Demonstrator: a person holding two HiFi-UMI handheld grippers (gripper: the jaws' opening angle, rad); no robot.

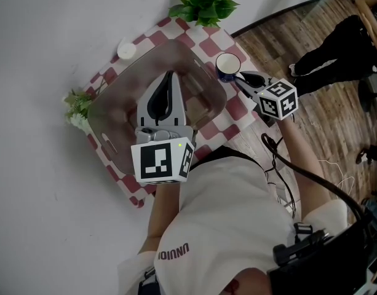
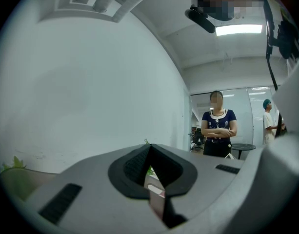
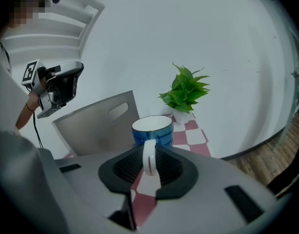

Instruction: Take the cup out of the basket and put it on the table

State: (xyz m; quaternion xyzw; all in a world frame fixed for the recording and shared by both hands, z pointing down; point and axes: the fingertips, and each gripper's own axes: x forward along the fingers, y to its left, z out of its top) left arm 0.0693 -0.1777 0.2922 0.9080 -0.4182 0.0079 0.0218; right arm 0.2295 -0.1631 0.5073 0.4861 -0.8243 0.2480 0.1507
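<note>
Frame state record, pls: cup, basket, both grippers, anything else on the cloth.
cup: blue, white inside, upright, outside the basket, to its right, over the checkered cloth; contact with cloth unclear
right gripper: shut on the cup's handle
left gripper: shut, empty, above the basket
basket: translucent, on the checkered cloth
plant: at the cloth's far edge, beyond the cup

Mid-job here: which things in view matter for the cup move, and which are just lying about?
Job: cup, held by its handle in the right tongs; basket; checked table.
Lying about: potted plant; flower sprig; small white disc; left tongs, shut and empty.
</note>
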